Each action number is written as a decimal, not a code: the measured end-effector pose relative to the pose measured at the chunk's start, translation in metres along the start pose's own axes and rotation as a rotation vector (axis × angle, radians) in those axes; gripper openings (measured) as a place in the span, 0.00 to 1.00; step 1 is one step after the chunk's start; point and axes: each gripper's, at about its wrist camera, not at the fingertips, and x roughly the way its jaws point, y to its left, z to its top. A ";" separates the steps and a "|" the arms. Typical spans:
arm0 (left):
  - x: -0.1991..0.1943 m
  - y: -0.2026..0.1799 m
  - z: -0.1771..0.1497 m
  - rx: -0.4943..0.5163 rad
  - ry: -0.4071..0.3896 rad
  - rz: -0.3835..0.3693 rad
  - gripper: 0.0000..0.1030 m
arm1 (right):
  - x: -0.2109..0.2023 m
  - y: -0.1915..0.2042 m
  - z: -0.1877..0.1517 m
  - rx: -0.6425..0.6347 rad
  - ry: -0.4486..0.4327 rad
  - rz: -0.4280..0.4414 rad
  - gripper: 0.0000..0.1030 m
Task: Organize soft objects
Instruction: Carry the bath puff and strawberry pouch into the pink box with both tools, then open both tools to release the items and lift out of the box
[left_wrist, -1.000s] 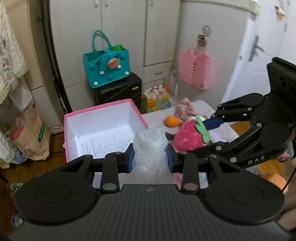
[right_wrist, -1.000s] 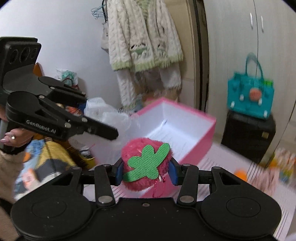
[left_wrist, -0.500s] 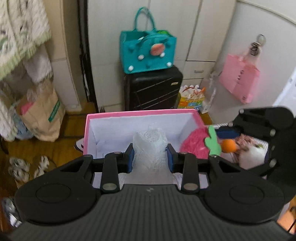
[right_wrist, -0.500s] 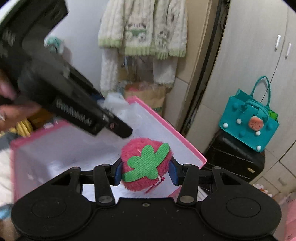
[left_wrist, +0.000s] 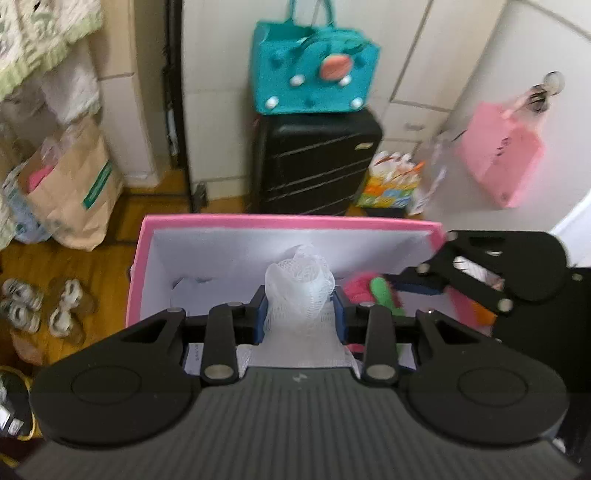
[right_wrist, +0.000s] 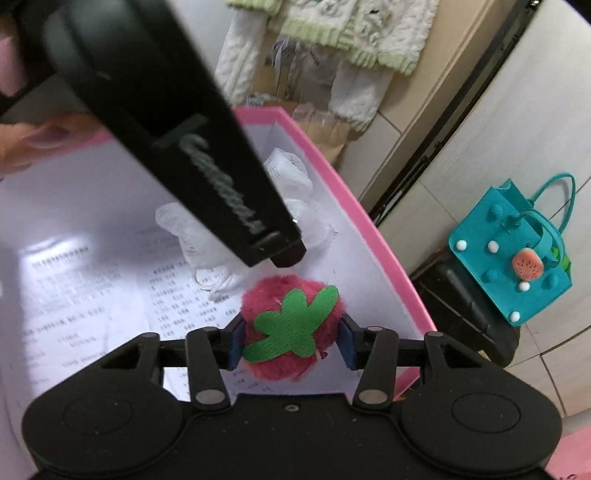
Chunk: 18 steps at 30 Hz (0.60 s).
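Note:
My left gripper (left_wrist: 300, 317) is shut on a white mesh bath puff (left_wrist: 299, 288), held just inside the pink box (left_wrist: 288, 220), which has white walls and printed paper on its floor. To its right, my right gripper (left_wrist: 417, 286) holds a pink plush strawberry (left_wrist: 360, 286) low in the same box. In the right wrist view, my right gripper (right_wrist: 291, 343) is shut on the strawberry (right_wrist: 291, 325), green leaf facing up. One black finger of the left gripper (right_wrist: 221, 177) crosses above it, with the puff (right_wrist: 177, 225) behind and a hand (right_wrist: 33, 140) at the left edge.
Behind the box stands a black suitcase (left_wrist: 317, 162) with a teal bag (left_wrist: 314, 74) on top. A pink bag (left_wrist: 498, 166) hangs at right. A paper bag (left_wrist: 74, 188) and slippers (left_wrist: 44, 306) sit on the wooden floor at left. A cream cardigan (right_wrist: 332, 29) hangs above.
Both grippers have come forward and down over the pink box with the puff and the strawberry still in their grips. They now sit inside its walls, closer together.

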 end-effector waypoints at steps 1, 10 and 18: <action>0.005 0.000 0.000 -0.008 0.013 0.005 0.32 | 0.003 0.001 0.001 -0.008 0.006 -0.004 0.54; 0.019 0.012 0.000 -0.102 0.015 -0.027 0.38 | -0.003 0.015 -0.007 -0.051 -0.021 -0.098 0.72; 0.002 0.005 -0.003 -0.074 -0.020 -0.032 0.50 | -0.068 0.012 -0.021 0.158 -0.148 -0.064 0.73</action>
